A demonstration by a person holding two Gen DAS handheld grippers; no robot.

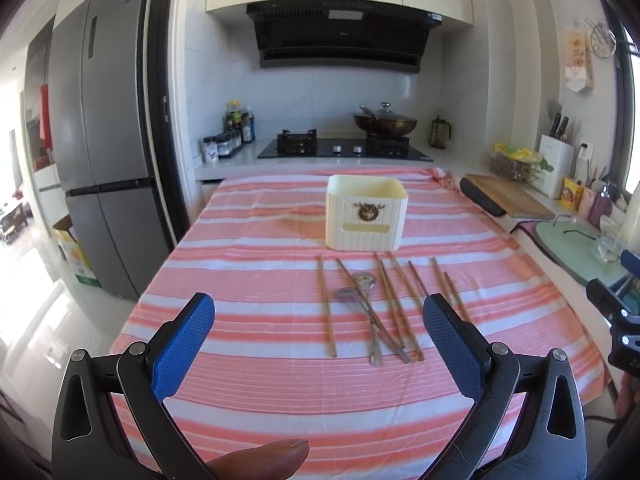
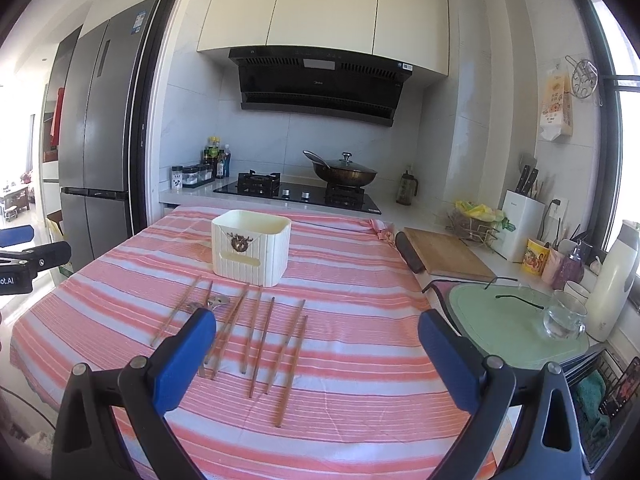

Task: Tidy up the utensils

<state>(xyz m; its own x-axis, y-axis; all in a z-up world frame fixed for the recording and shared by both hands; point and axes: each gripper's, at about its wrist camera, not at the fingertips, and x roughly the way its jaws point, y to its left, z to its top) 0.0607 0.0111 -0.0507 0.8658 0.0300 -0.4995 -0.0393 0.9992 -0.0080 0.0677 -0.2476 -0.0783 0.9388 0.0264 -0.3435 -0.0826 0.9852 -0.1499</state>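
- Utensils are seen laid out on a pink-and-white striped tablecloth (image 1: 280, 392), in a loose row just in front of a cream holder (image 1: 366, 213).
- Chopsticks (image 1: 326, 308) are shown with their long axes running from the near table edge toward the holder, roughly parallel, some fanned at a slight angle; the left-most one lies a little apart from the others.
- Two metal spoons (image 1: 362, 288) are pictured among the sticks, bowls pointed toward the holder and handles toward the camera, crossed by a chopstick.
- From the right wrist view, the same chopsticks (image 2: 260, 344) are seen slanting up and right toward the holder (image 2: 251, 248), the spoons (image 2: 216, 302) partly hidden behind a blue pad.
- The holder stands upright, its open top facing up; what lies inside cannot be told from either view.
- The left gripper (image 1: 320, 344) is held above the near part of the cloth, jaws spread wide and gripping nothing; a fingertip (image 1: 264, 460) is visible at the bottom edge.
- The right gripper (image 2: 316, 354) is likewise held wide apart and empty, to the right of the row.
- A wok (image 2: 344, 174) is seen on the stove behind the table.
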